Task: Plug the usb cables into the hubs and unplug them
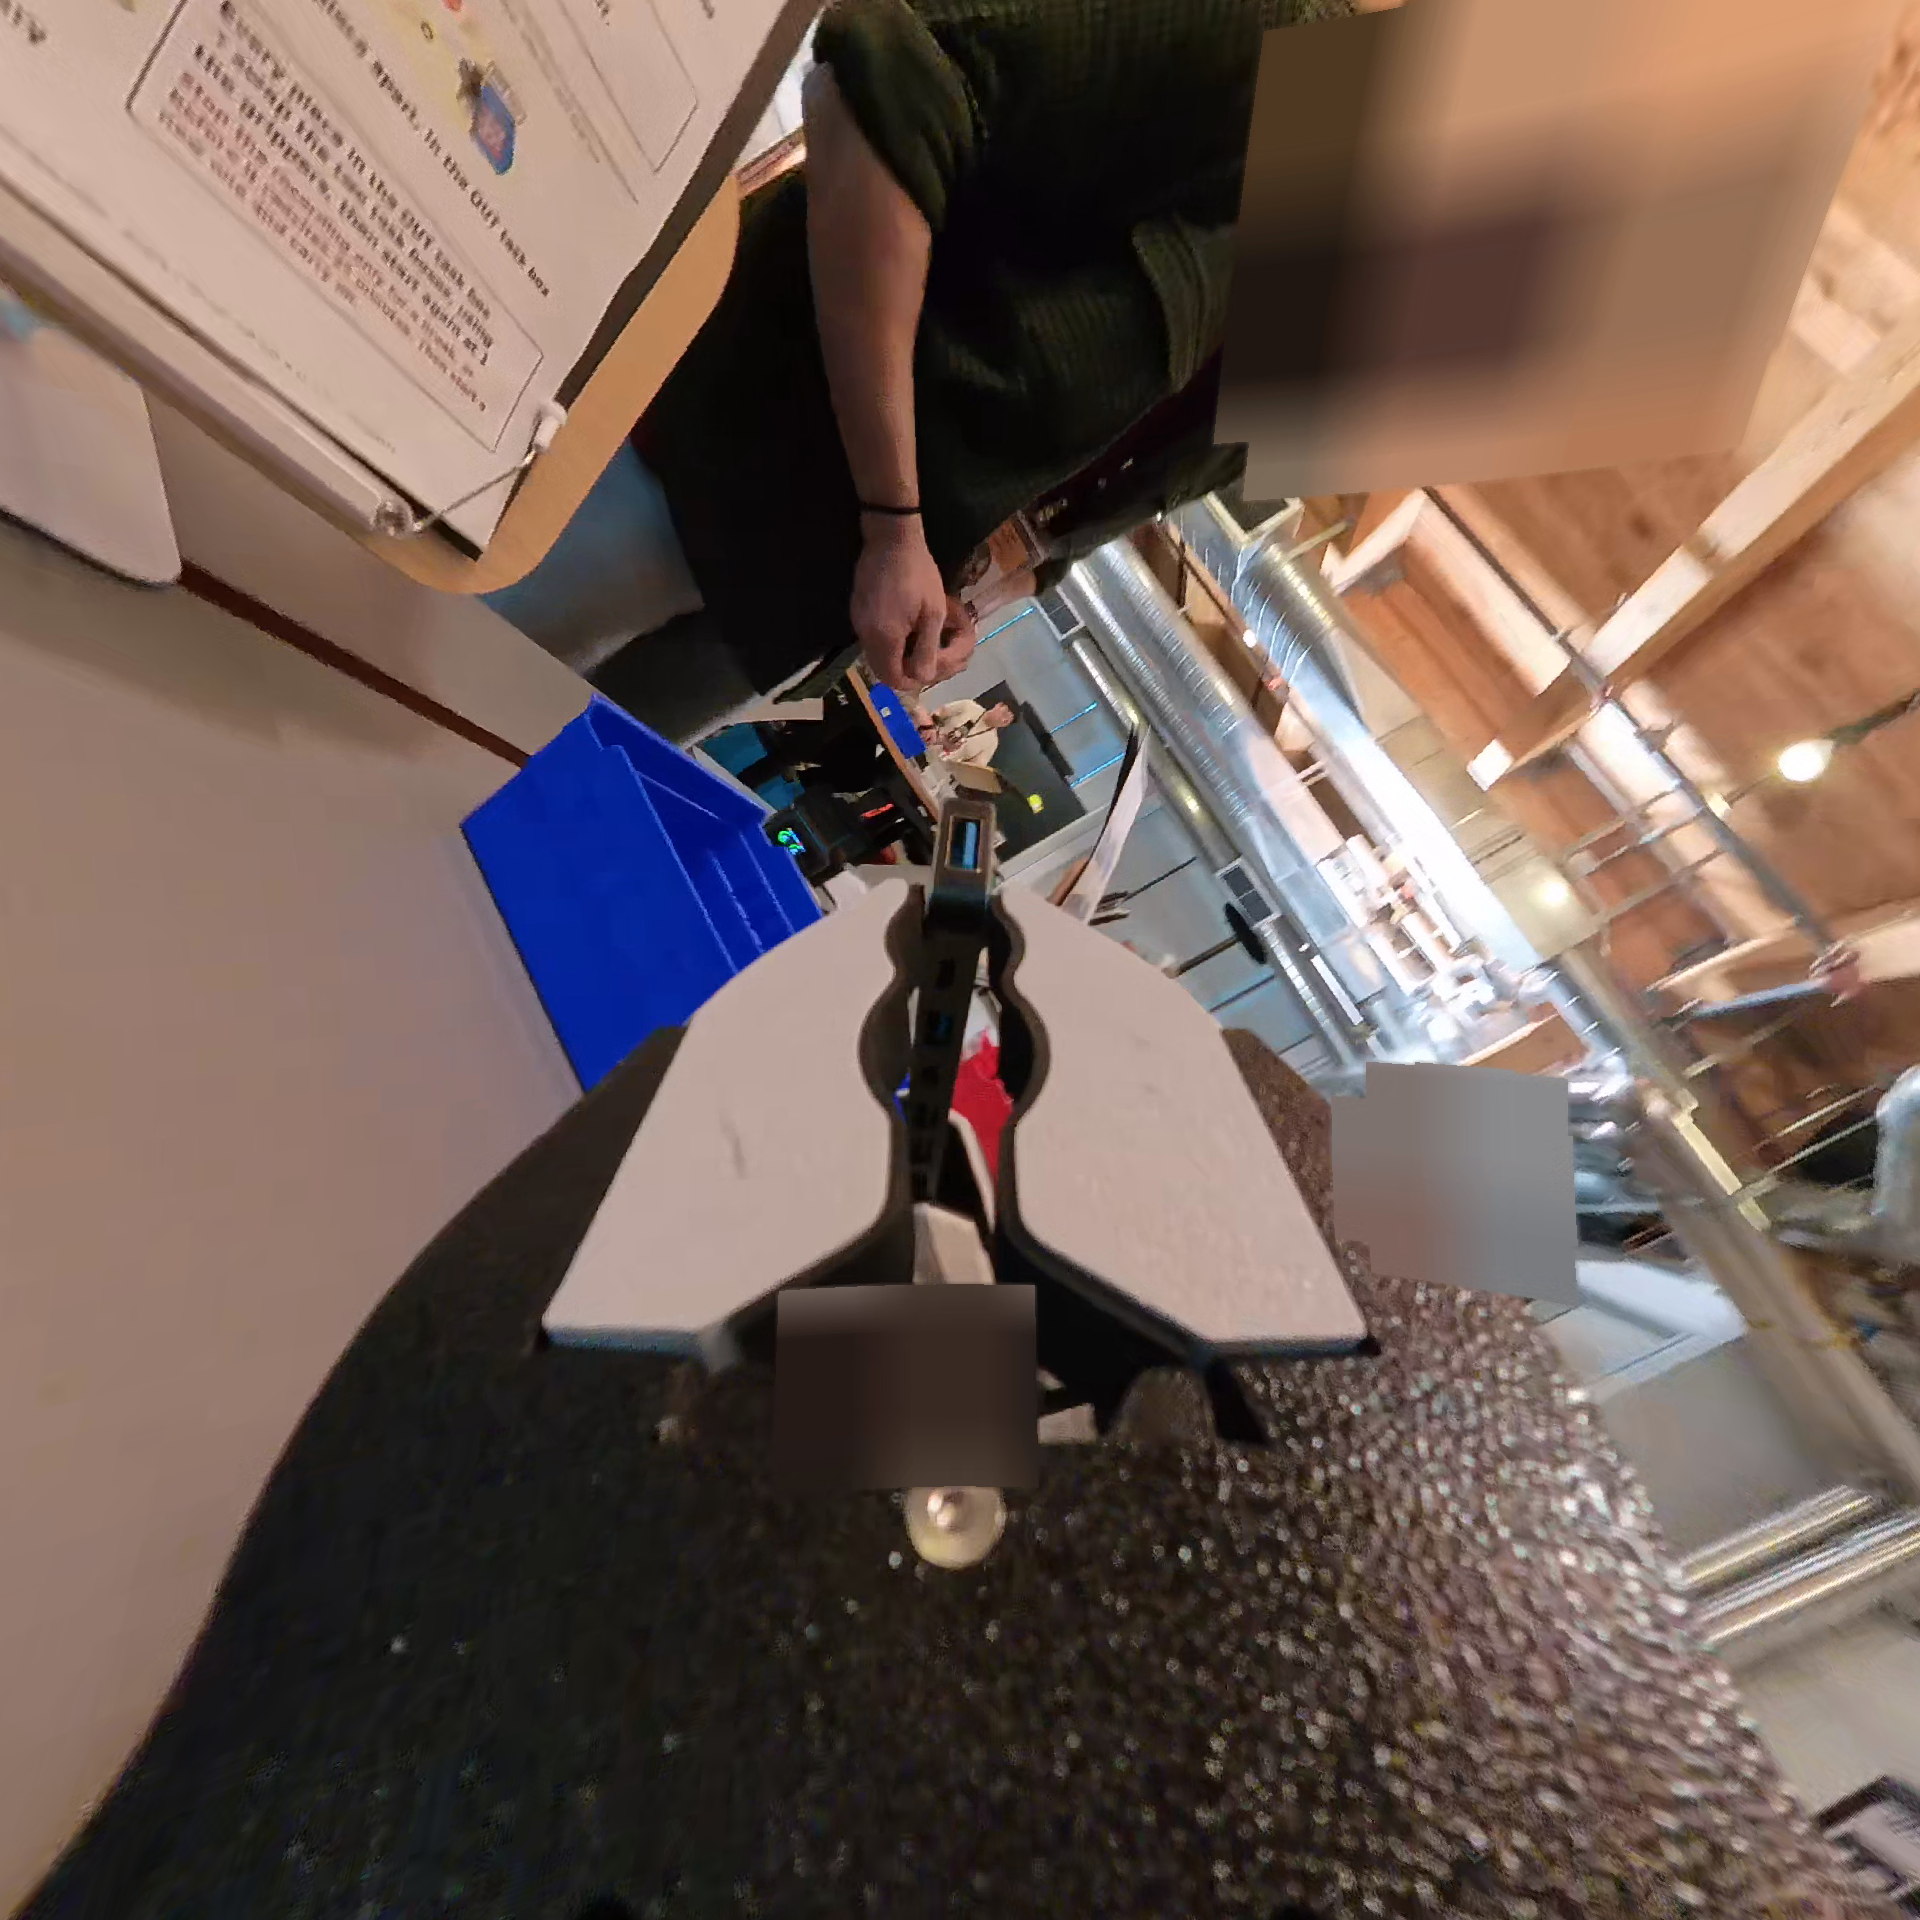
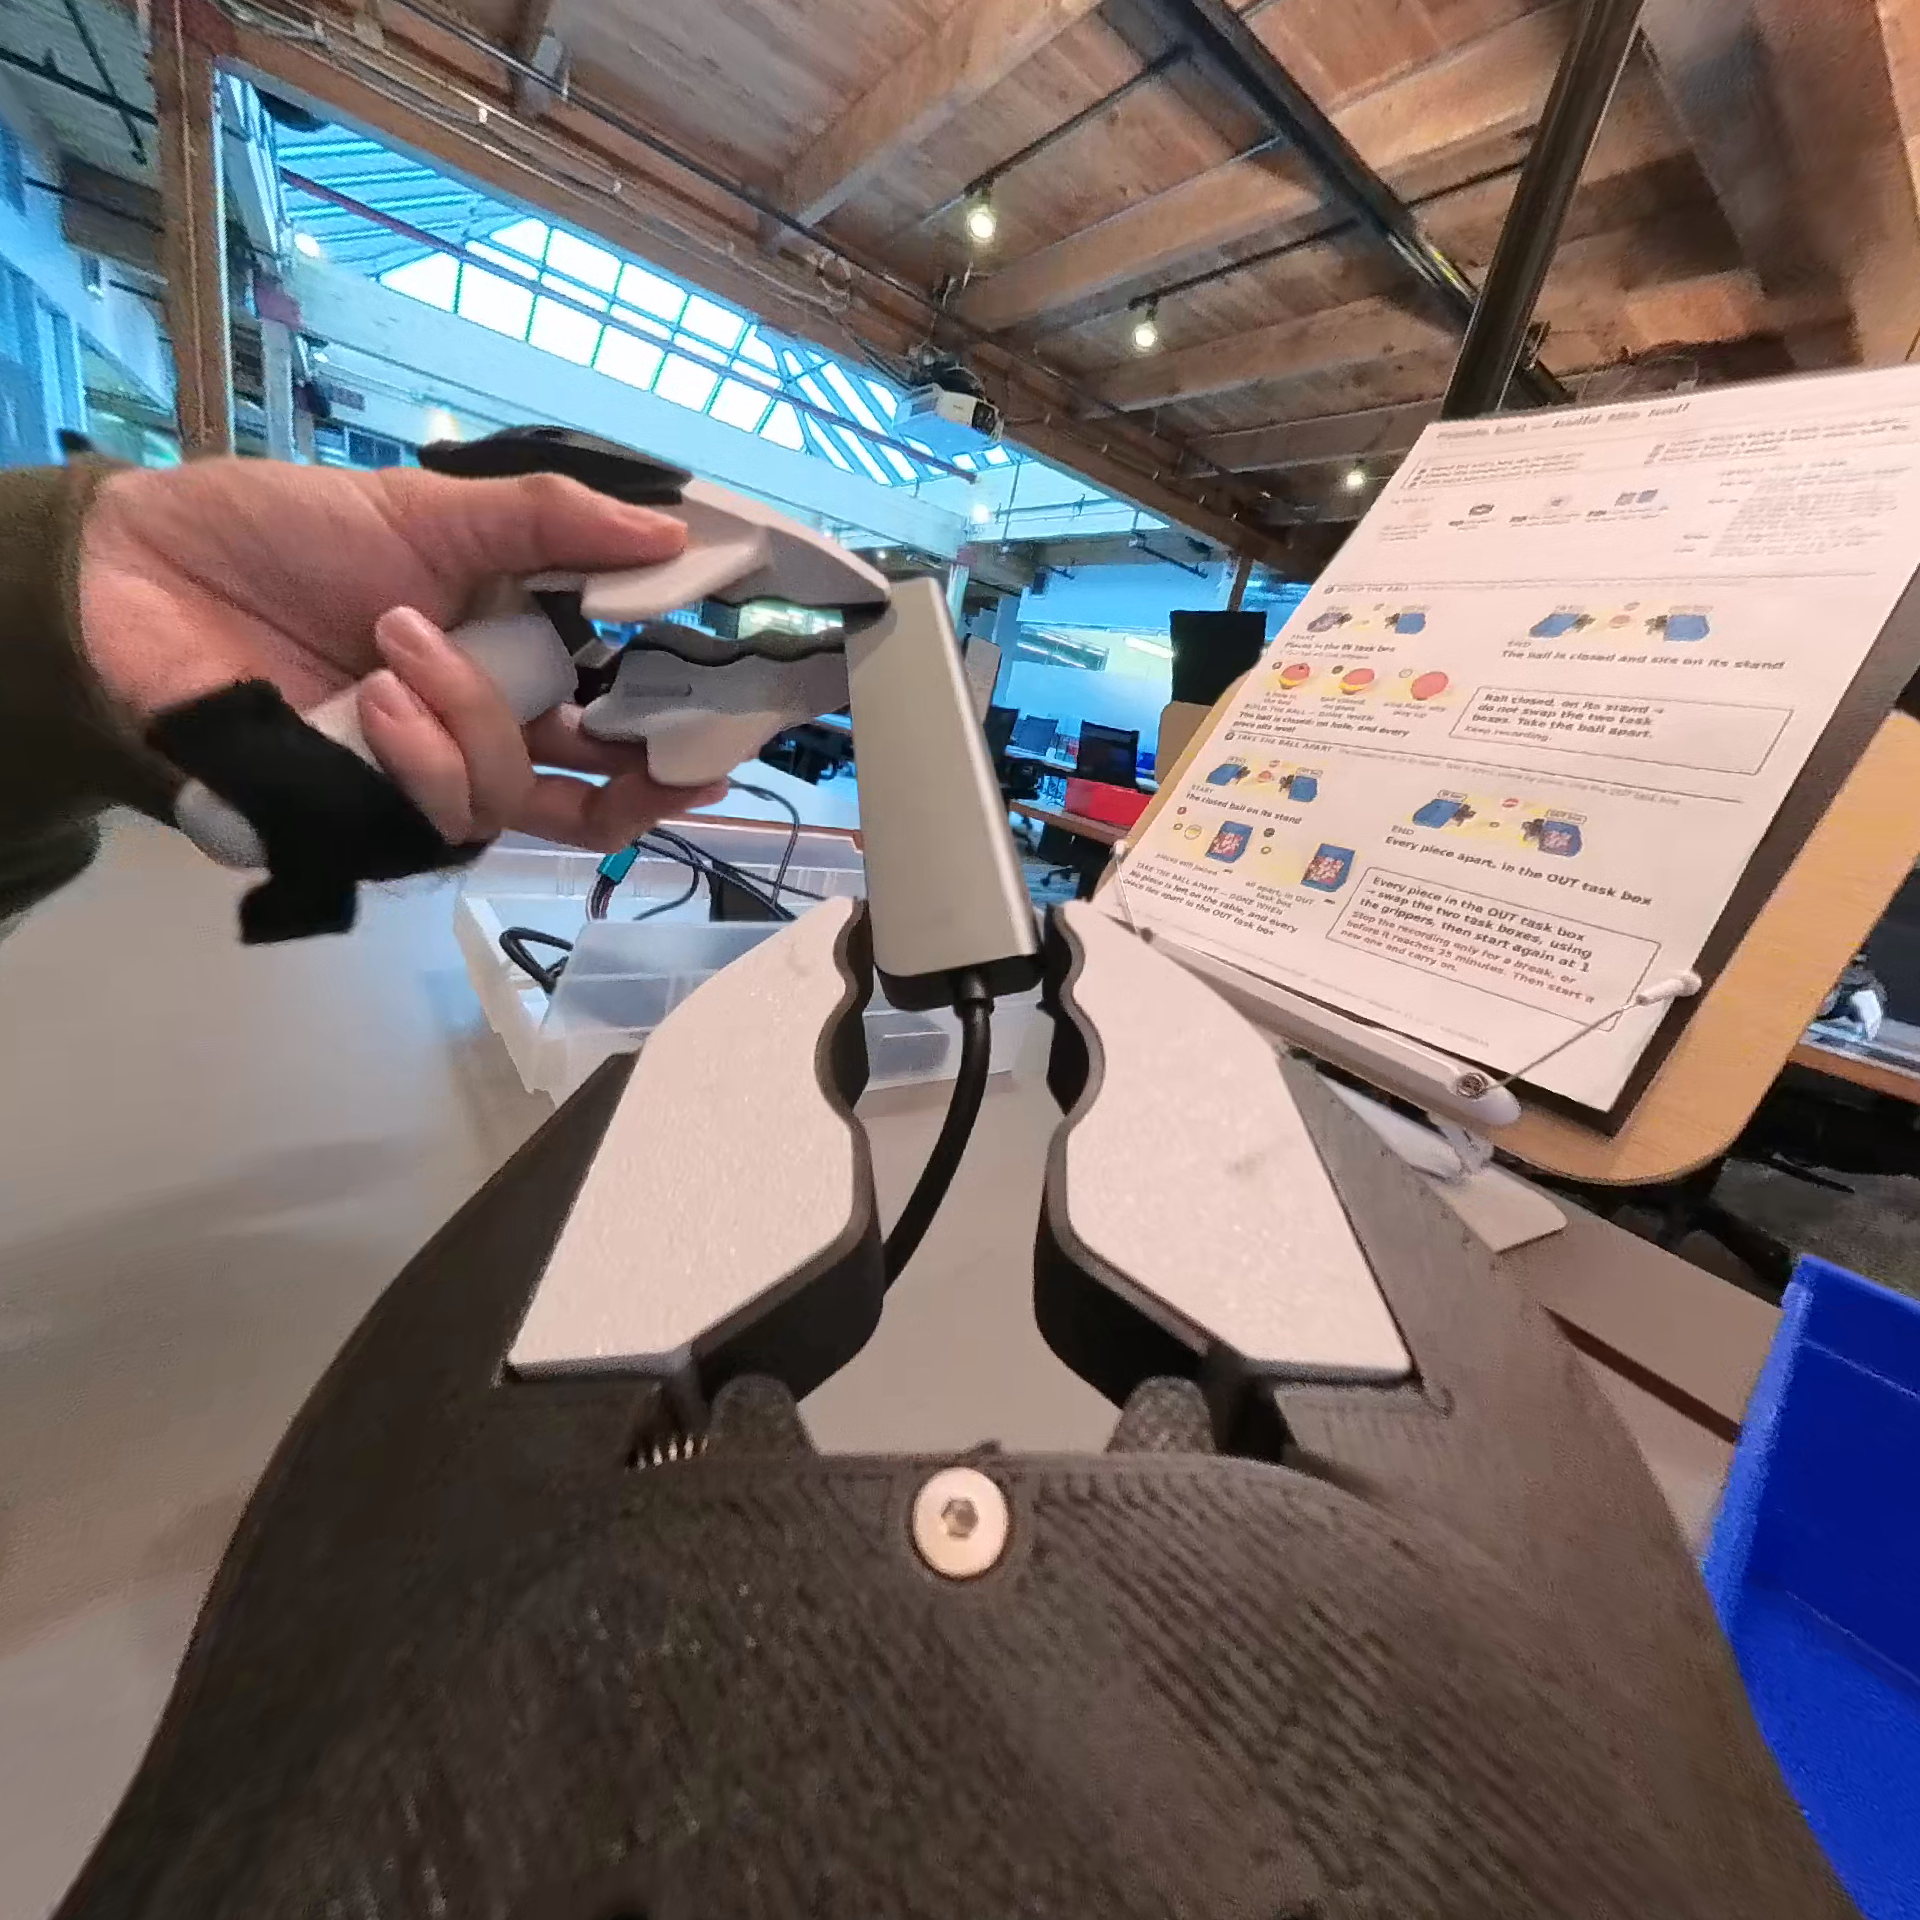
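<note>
The hub (image 2: pixel 940 790), a slim grey metal bar with rounded corners, is held in the air between both grippers. In the right wrist view its long axis runs from 6 o'clock, at the fingertips, up toward 12 o'clock with a slight lean left.

The right gripper (image 2: pixel 954 961) has its jaws narrowed onto the hub's lower end, where a black cable (image 2: pixel 951 1112) leaves and droops back between the fingers. The left gripper (image 2: pixel 821 644) comes in from 9 o'clock, carried in a hand (image 2: pixel 343 623), with its jaws closed on the hub's upper end. So each gripper pinches one end, and neither is free.

In the left wrist view the left gripper (image 1: pixel 951 899) shows the hub (image 1: pixel 958 862) edge-on, standing out at 12 o'clock past the tips, a blue-lined port facing the camera.

The fingers (image 2: pixel 717 1132) are flat pale plates, faintly grainy, with wavy black inner edges. No loose cable plug is near the ports; judging by this, one gripper must let go and fetch one. A clear bin (image 2: pixel 623 987) of dark cables sits on the table (image 2: pixel 208 1091) at 10 o'clock, nearer the left gripper.
</note>
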Motion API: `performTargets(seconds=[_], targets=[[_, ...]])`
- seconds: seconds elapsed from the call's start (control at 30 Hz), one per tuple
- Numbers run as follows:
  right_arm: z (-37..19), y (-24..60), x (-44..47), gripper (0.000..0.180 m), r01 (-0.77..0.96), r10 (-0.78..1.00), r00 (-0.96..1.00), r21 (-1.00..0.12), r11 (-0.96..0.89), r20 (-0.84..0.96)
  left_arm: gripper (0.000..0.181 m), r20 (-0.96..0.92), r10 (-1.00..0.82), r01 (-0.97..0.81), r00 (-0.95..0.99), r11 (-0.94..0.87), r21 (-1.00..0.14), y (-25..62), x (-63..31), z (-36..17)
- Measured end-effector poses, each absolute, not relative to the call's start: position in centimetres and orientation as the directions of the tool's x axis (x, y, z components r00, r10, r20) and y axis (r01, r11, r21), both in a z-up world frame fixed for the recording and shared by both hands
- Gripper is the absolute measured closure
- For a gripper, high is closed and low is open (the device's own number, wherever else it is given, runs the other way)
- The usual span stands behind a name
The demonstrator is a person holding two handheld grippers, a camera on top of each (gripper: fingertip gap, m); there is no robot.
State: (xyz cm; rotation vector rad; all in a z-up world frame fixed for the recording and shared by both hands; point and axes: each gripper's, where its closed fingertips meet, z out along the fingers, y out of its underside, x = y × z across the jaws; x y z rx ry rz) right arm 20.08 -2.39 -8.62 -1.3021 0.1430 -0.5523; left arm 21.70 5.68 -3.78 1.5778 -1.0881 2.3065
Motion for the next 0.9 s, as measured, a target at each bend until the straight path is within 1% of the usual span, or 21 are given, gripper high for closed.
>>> performTargets(seconds=[0.07,0.13,0.2,0.23,0.27,0.33,0.43,0.5,0.63,0.8,0.9], targets=[[-8.0,-2.3,19.9,0.148,0.274,-0.464,0.872,-0.942,0.194,0.158,0.171,0.774,-0.363,-0.427,-0.519,-0.674,-0.603,5.5,21.6,-3.2],[-7.3,-2.3,20.0,0.148,0.199,-0.459,0.887,-0.941,0.275,0.053,0.163,0.675,-0.440,-0.386,-0.592,-0.581,-0.717,4.5,21.4,-3.0],[-6.6,-2.5,20.2,0.148,0.088,-0.416,0.905,-0.915,0.394,-0.092,0.147,0.610,-0.487,-0.387,-0.625,-0.485,-0.784,3.0,21.0,-3.8],[-6.4,-2.4,20.2,0.148,0.034,-0.382,0.912,-0.900,0.435,-0.150,0.142,0.579,-0.489,-0.383,-0.652,-0.445,-0.809,2.1,20.6,-4.2],[-6.4,-2.4,20.3,0.148,0.006,-0.368,0.911,-0.889,0.458,-0.184,0.144,0.552,-0.481,-0.381,-0.681,-0.411,-0.828,1.2,20.1,-4.6],[-6.8,-2.1,20.1,0.148,0.019,-0.367,0.915,-0.894,0.447,-0.164,0.148,0.531,-0.472,-0.382,-0.703,-0.380,-0.843,-0.1,19.4,-5.3],[-7.3,-1.5,20.0,0.148,0.052,-0.395,0.909,-0.904,0.424,-0.133,0.153,0.545,-0.496,-0.377,-0.676,-0.403,-0.834,-0.8,19.6,-5.7],[-7.3,-1.4,19.7,0.148,0.095,-0.412,0.906,-0.906,0.412,-0.093,0.165,0.537,-0.535,-0.356,-0.652,-0.410,-0.840,-0.5,20.0,-5.9],[-7.7,-1.2,19.8,0.148,0.187,-0.478,0.878,-0.924,0.335,0.004,0.166,0.550,-0.568,-0.350,-0.612,-0.429,-0.833,-0.1,20.4,-6.1],[-8.2,-0.9,19.9,0.148,0.212,-0.500,0.865,-0.935,0.286,0.043,0.169,0.531,-0.586,-0.341,-0.611,-0.410,-0.846,-0.2,20.3,-6.2],[-8.4,-0.9,20.0,0.148,0.218,-0.520,0.853,-0.936,0.277,0.044,0.169,0.566,-0.594,-0.364,-0.571,-0.435,-0.824,-0.2,20.7,-6.4]])
